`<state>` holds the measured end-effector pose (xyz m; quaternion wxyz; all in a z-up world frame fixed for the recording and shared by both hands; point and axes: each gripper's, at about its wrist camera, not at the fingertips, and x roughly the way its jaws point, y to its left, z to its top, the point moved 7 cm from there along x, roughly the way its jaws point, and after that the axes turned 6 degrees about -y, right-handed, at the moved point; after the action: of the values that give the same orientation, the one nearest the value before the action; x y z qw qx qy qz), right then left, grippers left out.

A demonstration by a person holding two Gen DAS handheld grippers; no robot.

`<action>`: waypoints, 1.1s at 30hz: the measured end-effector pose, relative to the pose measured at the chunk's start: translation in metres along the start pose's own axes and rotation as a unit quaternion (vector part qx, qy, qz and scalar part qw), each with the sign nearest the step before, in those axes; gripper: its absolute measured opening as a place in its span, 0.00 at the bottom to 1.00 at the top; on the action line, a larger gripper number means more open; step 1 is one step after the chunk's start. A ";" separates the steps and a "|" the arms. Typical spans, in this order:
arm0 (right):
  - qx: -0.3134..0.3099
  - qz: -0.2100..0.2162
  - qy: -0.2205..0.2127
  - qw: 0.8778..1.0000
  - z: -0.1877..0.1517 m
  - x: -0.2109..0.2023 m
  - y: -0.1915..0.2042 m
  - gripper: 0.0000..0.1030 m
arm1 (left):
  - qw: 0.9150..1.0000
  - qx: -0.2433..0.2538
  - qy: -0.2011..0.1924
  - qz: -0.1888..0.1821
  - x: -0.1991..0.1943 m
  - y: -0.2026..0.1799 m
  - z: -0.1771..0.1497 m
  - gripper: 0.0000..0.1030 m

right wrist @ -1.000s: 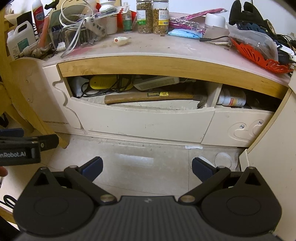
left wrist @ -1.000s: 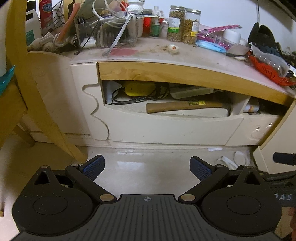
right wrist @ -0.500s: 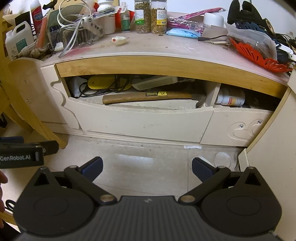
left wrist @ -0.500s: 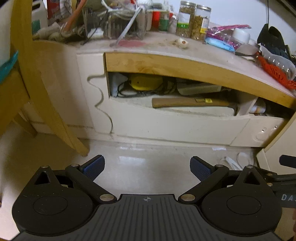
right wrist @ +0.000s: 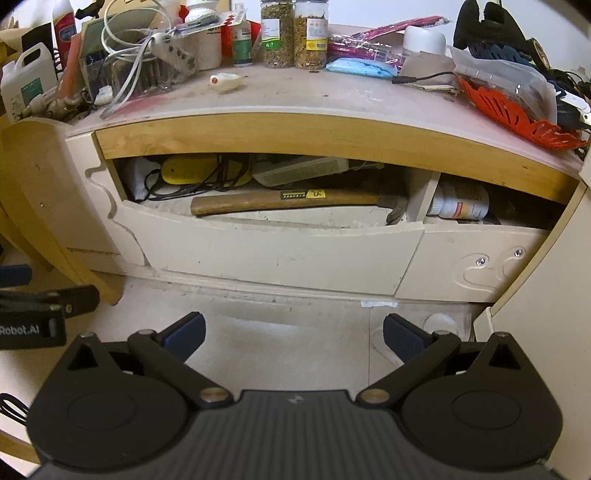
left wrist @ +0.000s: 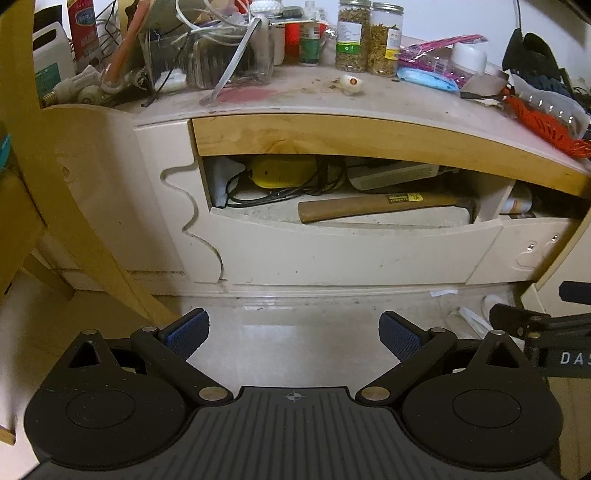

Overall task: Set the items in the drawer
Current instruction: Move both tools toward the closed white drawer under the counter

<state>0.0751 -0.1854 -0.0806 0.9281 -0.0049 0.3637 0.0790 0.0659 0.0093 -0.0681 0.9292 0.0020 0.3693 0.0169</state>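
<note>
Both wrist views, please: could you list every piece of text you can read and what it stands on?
"DAS": on the right hand-held gripper, cut off at the frame edge.
"Robot.AI": on the left hand-held gripper, start cut off.
Hammer sticker, jars and white jug labels: too small or blurred to read.

cluttered countertop (right wrist: 332, 99), jars (right wrist: 293, 33), open drawer (right wrist: 280, 254), hammer (right wrist: 284, 201)

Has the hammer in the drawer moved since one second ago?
No. The hammer lies as before in the drawer, its handle end below the yellow device; only the camera shifted.
</note>
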 end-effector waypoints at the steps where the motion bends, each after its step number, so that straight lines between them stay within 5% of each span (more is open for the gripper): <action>1: 0.000 0.000 -0.002 1.000 0.001 0.001 -0.001 1.00 | 1.000 -0.001 0.001 -0.001 0.003 0.000 0.000 0.98; 33: -0.032 -0.029 -0.027 0.999 0.028 0.091 -0.031 1.00 | 1.000 -0.019 0.007 -0.010 0.104 0.021 0.022 0.98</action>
<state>0.1650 -0.2008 -0.1230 0.9390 -0.0426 0.3353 0.0641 0.1560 0.0337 -0.1234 0.9267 -0.0190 0.3751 0.0146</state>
